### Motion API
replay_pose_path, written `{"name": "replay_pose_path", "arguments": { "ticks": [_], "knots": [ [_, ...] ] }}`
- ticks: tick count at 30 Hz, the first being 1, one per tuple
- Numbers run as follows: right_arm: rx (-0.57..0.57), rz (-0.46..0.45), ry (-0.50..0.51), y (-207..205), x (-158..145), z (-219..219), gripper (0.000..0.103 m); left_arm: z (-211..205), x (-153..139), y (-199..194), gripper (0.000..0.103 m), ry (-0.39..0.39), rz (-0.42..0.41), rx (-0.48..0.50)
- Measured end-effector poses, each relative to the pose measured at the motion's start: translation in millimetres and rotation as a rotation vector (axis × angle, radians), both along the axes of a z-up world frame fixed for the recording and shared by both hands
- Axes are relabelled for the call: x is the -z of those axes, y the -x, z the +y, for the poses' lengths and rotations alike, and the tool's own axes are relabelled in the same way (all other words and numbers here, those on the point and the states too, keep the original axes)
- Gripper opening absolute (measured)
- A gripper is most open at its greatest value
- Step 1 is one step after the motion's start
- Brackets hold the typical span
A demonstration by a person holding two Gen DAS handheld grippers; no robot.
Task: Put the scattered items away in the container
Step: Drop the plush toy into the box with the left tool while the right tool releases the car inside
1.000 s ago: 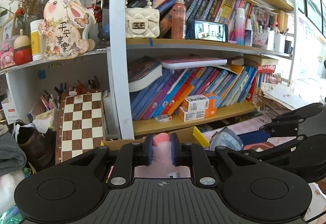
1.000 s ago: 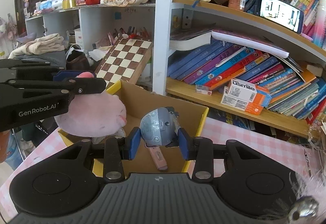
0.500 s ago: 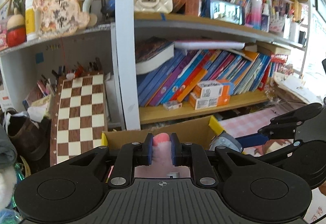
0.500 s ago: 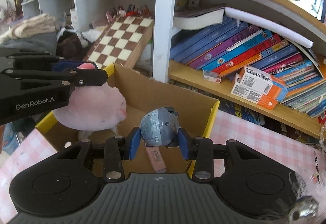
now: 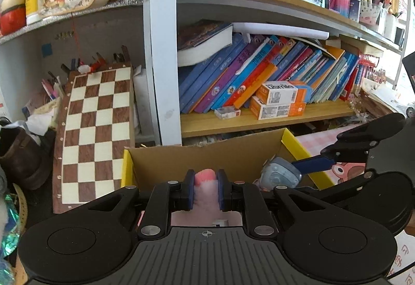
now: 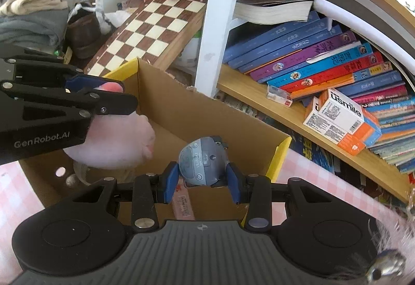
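While both loads hung over the open cardboard box (image 6: 207, 114) | left gripper (image 5: 205, 190) jaws clamped the pink plush toy (image 6: 114, 140) | right gripper (image 6: 203, 181) jaws pinched the grey-blue toy (image 6: 202, 160) | box floor lay straight below each

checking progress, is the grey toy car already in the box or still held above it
Still held. The right gripper is shut on the grey toy car, hanging over the open cardboard box, whose floor shows beneath it.
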State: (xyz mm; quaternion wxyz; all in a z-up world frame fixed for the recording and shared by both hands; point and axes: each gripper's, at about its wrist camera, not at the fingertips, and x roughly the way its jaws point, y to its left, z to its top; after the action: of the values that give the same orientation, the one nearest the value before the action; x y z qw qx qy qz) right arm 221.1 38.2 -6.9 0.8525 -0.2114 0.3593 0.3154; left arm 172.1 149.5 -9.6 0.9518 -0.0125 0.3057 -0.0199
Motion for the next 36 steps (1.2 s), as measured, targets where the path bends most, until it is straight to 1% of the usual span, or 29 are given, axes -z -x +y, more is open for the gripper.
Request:
{"name": "replay_pose_path", "arguments": {
  "ticks": [9, 17, 26, 33, 35, 36],
  "knots": [
    [-0.041, 0.035, 0.061, -10, 19, 11, 0.038, 12, 9, -11, 0.016, 0.033, 0.027, -0.034],
    [-0.069, 0.043, 0.115, -21, 29, 23, 0.038, 17, 14, -22, 0.016, 0.037, 0.061, -0.029],
    [-0.091, 0.056, 0.152, -31, 37, 35, 0.038, 18, 15, -34, 0.017, 0.053, 0.072, -0.028],
    [-0.096, 0.066, 0.165, -37, 42, 39, 0.038, 21, 16, -38, 0.024, 0.054, 0.069, -0.045],
    [-0.094, 0.068, 0.164, -39, 42, 39, 0.038, 21, 15, -38, 0.030, 0.042, 0.066, -0.053],
    [-0.092, 0.069, 0.165, -40, 43, 39, 0.038, 21, 14, -38, 0.038, 0.035, 0.065, -0.055]
  ]
}}
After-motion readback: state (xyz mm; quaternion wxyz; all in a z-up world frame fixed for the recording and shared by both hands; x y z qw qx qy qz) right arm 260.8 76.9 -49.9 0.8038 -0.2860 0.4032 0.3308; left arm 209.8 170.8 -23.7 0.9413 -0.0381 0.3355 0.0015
